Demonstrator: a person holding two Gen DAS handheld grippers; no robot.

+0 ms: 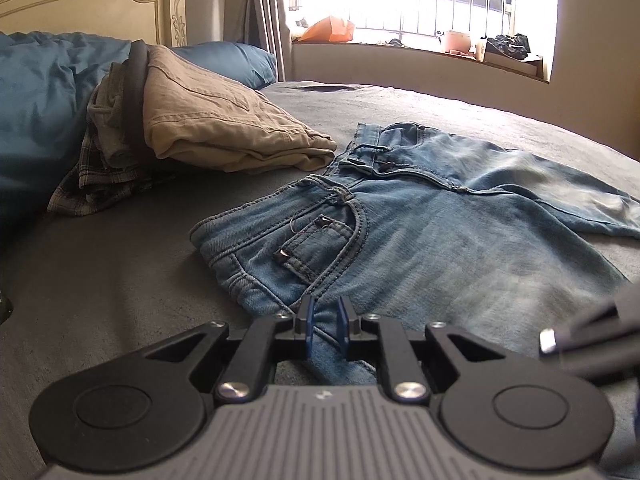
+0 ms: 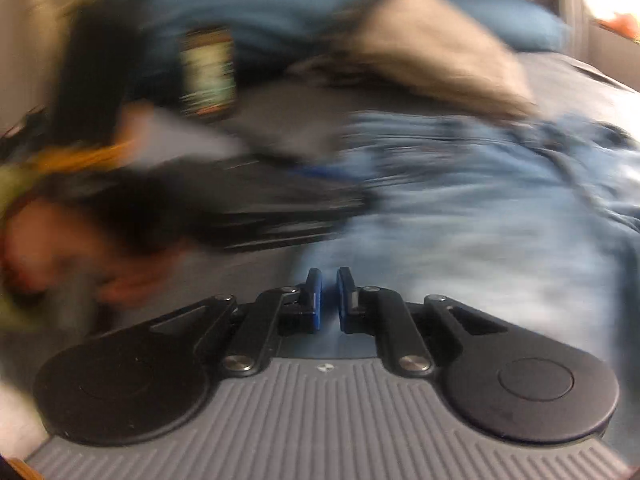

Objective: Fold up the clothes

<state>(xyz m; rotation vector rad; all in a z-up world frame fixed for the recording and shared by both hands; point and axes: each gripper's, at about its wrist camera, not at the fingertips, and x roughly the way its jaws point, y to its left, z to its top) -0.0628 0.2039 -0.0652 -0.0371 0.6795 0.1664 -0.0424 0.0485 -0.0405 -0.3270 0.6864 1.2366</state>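
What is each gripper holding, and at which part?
Left gripper: a fold at the near edge of the jeans. Right gripper: shut, apparently on denim, too blurred to confirm.

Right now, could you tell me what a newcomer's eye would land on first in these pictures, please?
The faded light-blue denim jeans spread across the grey bedsheet dominate the left wrist view, with a fold of denim pinched in the left gripper at the near edge. Behind them to the left sits a folded beige linen garment on a small stack of clothes. The right wrist view is heavily blurred, the right gripper nearly closed over denim.
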